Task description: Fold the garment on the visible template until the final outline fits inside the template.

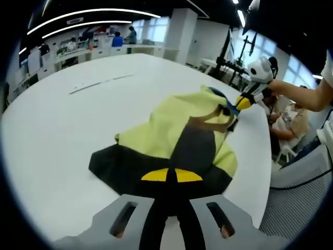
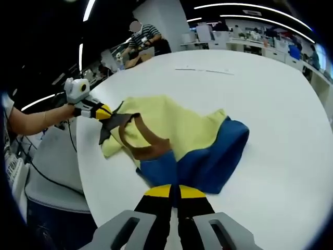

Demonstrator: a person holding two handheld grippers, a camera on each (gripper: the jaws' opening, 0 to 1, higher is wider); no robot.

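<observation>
The left gripper (image 1: 172, 179) is seen with jaws pressed together, pinching the garment (image 1: 177, 138). The right gripper (image 2: 175, 195) is likewise closed on its blue edge.

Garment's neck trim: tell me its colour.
Brown, a curved band on the pale yellow garment; the neck trim shows best in the right gripper view.

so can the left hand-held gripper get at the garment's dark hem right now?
Probably yes: the left hand-held gripper is already shut on the dark hem of the garment, with nothing lying between them.
</observation>
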